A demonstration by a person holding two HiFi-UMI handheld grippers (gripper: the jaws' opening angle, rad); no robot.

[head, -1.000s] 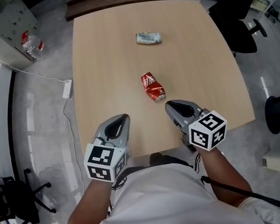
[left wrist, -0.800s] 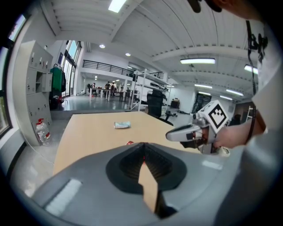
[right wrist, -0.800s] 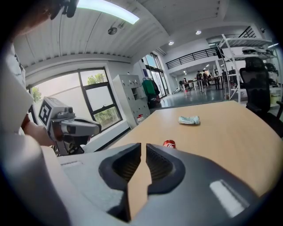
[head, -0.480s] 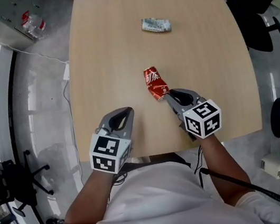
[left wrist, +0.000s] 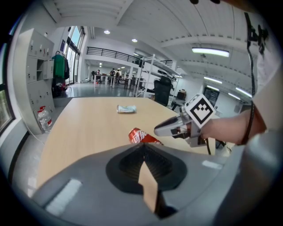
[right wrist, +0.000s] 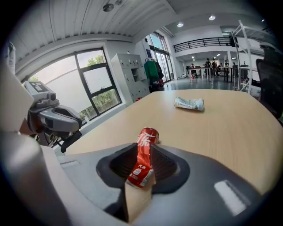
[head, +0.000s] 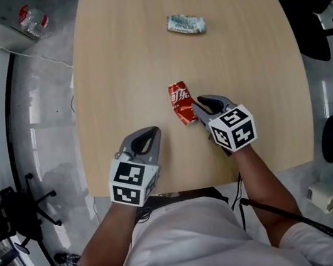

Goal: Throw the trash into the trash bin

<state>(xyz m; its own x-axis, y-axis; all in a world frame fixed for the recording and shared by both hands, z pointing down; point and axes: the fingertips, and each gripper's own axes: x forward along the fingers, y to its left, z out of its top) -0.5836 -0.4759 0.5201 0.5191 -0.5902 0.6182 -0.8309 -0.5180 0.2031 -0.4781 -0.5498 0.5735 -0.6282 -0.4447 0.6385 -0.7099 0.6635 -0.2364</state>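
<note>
- Red can (head: 181, 103) lies on its side near the middle of the wooden surface (head: 115, 61).
- Right gripper (head: 198, 108) is low, at the near end of the can. Its fingers have just been opening. Now they are partly apart, with the can between them. I cannot tell if they press on it.
- Left gripper (head: 153, 134) is over the near part of the surface, apart from the can. Its fingers are together at the tips, with nothing between them.
- Crumpled wrapper (head: 185, 24) lies farther off on the surface, well apart from the can.
- Bottle (head: 32, 20) is on the floor, past the far left corner.
</note>
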